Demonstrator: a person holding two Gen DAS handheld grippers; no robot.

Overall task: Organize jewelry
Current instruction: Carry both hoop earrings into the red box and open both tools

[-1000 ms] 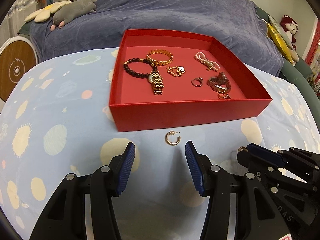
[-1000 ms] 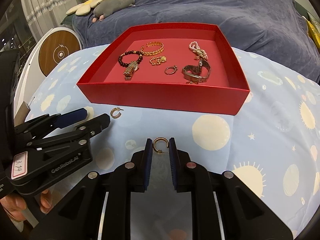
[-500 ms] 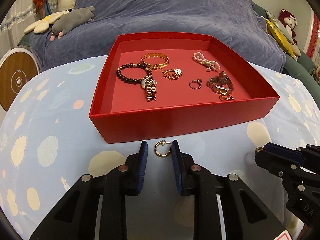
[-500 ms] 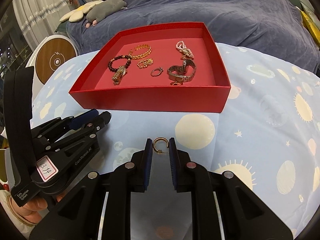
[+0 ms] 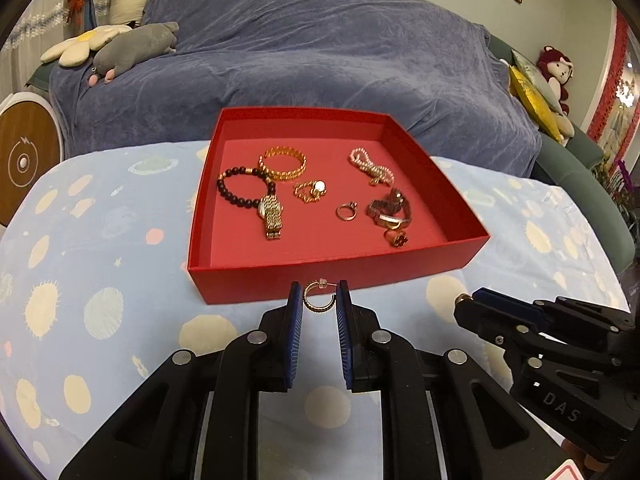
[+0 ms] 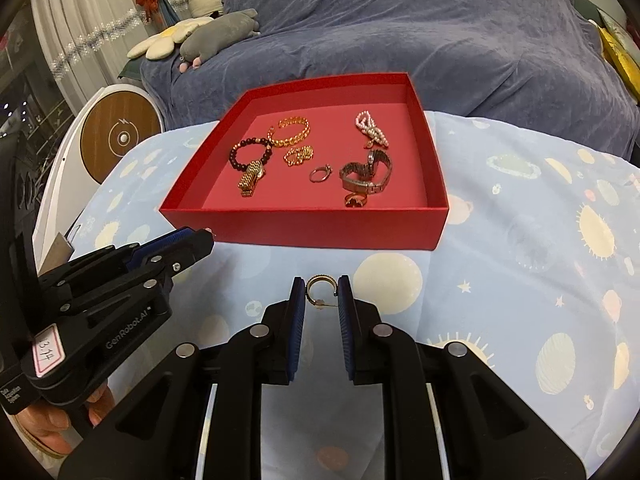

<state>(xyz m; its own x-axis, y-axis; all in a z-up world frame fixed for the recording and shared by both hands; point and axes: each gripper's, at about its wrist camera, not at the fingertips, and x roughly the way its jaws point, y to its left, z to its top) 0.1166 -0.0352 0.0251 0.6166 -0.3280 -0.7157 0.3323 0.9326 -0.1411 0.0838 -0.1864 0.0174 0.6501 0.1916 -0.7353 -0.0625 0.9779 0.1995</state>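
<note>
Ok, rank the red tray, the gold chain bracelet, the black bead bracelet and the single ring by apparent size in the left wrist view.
1. red tray
2. black bead bracelet and gold chain bracelet: look about alike, so unranked
3. single ring

Both grippers point forward and down, side by side. The left gripper [image 5: 319,300] is closing, blue fingers [image 5: 294,312] nearly parallel with a gold hoop earring [image 5: 316,298] pinched between them. The right gripper [image 6: 322,294] is clamped on another hoop earring [image 6: 320,290] (a hand [image 6: 52,426] shows beneath the left one).
</note>
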